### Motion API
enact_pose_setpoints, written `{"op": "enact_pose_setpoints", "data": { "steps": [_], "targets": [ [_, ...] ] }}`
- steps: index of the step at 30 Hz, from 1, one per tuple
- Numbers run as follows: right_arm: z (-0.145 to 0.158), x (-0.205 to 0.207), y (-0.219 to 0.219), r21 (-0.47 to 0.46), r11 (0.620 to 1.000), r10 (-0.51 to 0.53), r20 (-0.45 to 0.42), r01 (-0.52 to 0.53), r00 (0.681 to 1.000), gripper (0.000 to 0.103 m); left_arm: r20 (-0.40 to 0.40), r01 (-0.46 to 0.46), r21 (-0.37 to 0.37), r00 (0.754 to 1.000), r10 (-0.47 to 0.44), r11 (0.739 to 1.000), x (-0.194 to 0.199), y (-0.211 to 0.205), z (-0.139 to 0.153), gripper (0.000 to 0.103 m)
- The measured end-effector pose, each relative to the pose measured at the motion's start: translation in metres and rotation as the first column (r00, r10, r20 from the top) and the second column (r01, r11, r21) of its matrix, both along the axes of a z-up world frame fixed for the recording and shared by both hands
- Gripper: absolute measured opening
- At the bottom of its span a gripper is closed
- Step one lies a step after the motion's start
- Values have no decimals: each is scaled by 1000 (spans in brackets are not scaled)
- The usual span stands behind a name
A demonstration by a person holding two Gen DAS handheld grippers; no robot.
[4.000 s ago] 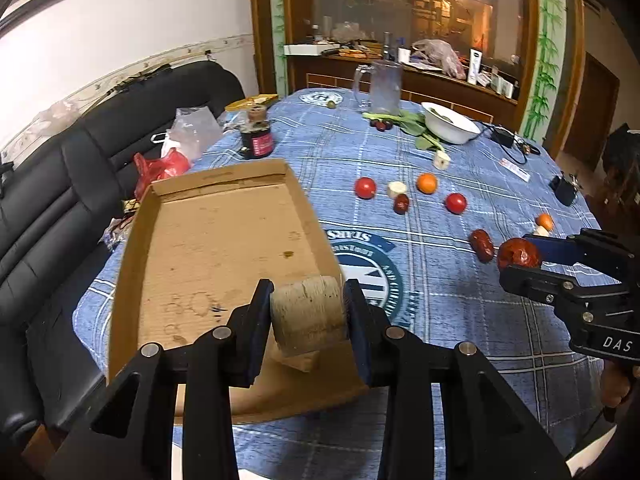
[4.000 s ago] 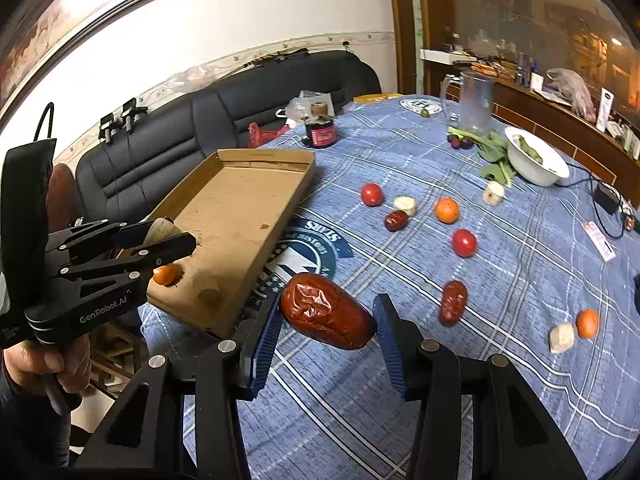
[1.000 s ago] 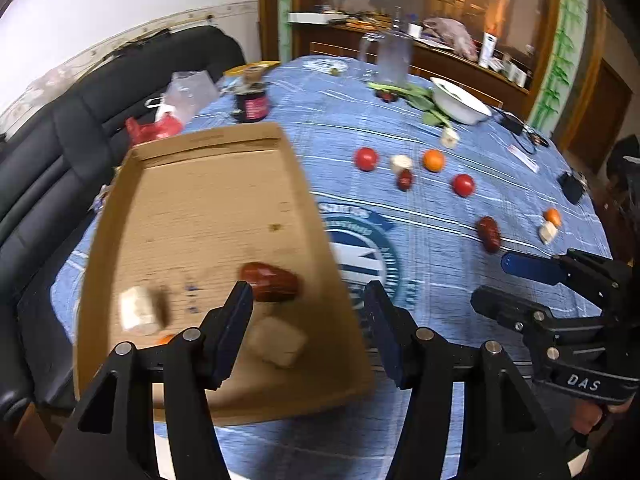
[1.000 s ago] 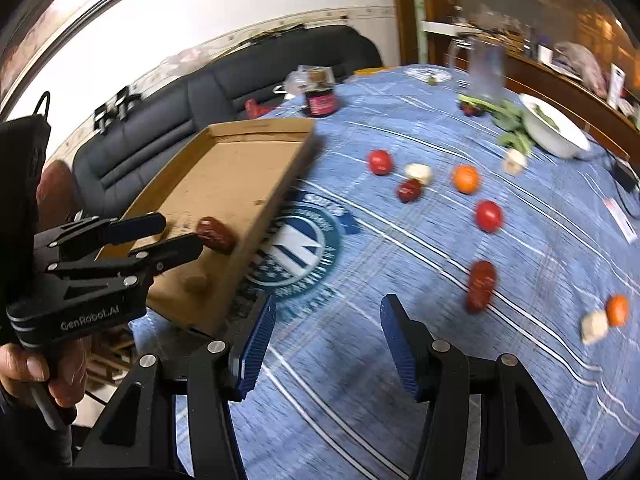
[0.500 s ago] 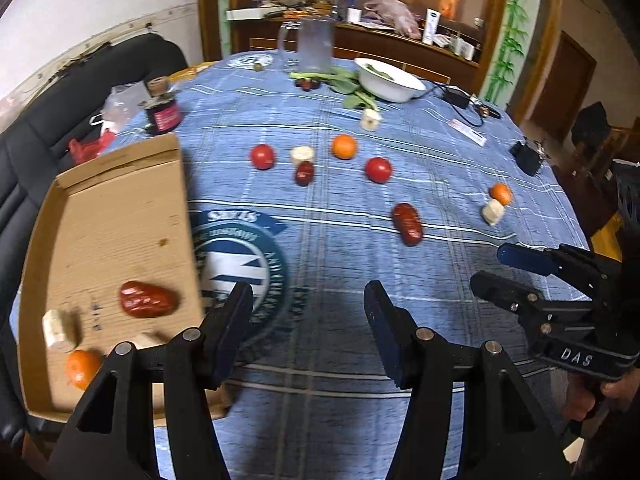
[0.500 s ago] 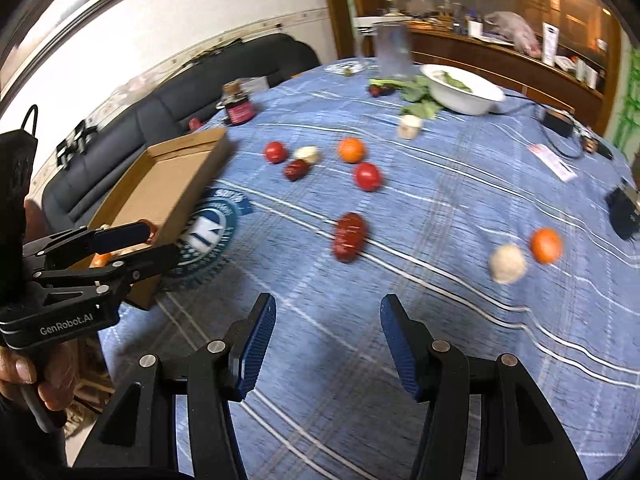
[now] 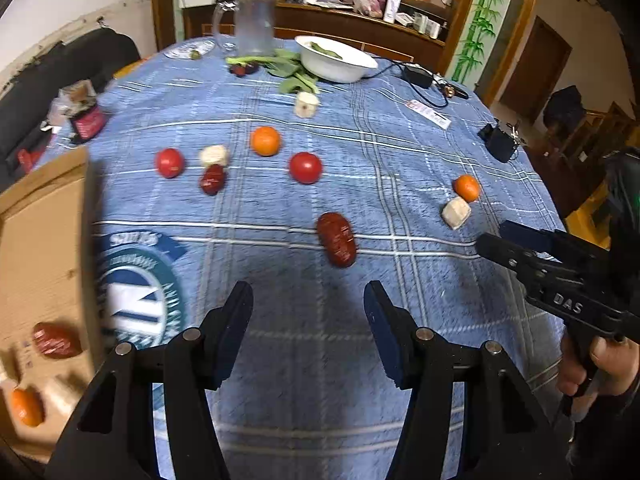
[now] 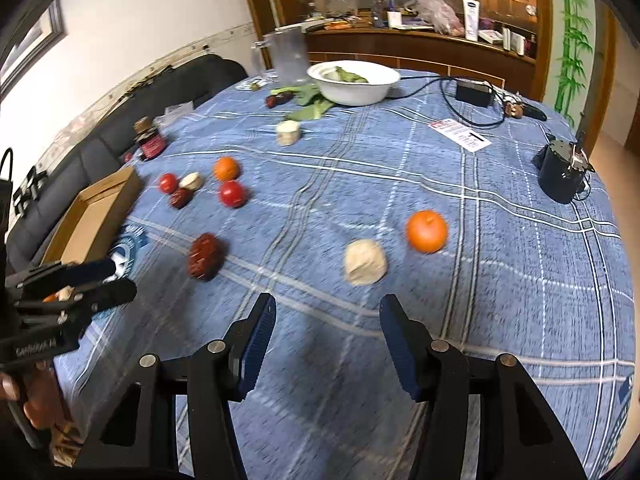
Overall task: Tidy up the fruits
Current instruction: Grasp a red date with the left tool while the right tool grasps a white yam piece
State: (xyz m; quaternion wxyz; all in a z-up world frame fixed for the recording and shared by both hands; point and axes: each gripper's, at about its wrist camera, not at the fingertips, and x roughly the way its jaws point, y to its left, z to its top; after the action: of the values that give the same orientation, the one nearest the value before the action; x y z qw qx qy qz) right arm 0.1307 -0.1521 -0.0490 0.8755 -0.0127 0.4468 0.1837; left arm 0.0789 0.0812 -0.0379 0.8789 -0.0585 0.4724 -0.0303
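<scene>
A round table under a blue plaid tablecloth (image 7: 400, 152) fills both views. At its left edge lies a shallow cardboard tray (image 7: 40, 248), which holds a red date (image 7: 56, 340) and a small orange (image 7: 26, 406) at its near end. Far across the cloth stand a white bowl (image 7: 336, 62) with greens and a clear jug (image 7: 254, 24).

The left gripper (image 7: 308, 324) hangs above the cloth with its jaws parted about halfway and nothing between them; a large wrinkled date (image 7: 337, 239) lies just beyond its tips. The right gripper (image 8: 326, 336) is likewise part open and empty, and a pale fruit chunk (image 8: 365, 261) lies just past it with an orange (image 8: 426, 230) close on the chunk's right.

Farther off, left of centre, a loose group rests on the cloth: two tomatoes (image 7: 305, 167) (image 7: 169, 162), another orange (image 7: 265, 141), a small dark date (image 7: 213, 179) and a pale piece (image 7: 214, 155) touching it. One more pale chunk (image 7: 306, 104) sits near the greens.
</scene>
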Motion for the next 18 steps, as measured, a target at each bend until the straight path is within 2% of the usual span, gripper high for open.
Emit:
{"op": "enact_pose_setpoints", "data": {
  "steps": [4,12,15,18],
  "targets": [
    [-10,17,2,-10,1000,-3,-15,3,1000,56,-44,-2,-53,999,0,999,19,-3,-12,56],
    [-24,38,10,-26,1000,3,-30,-4,1000,55,-65,11,-81,998,-16,997,49,-14,-29,56],
    [-27,43,13,-29,1000,3,-36,-4,999,52,-69,16,-44,997,-19,999,60,-20,-36,56],
    [-30,45,15,-40,999,4,-37,-5,999,47,-30,32,40,999,-31,999,63,-27,-40,55]
  ]
}}
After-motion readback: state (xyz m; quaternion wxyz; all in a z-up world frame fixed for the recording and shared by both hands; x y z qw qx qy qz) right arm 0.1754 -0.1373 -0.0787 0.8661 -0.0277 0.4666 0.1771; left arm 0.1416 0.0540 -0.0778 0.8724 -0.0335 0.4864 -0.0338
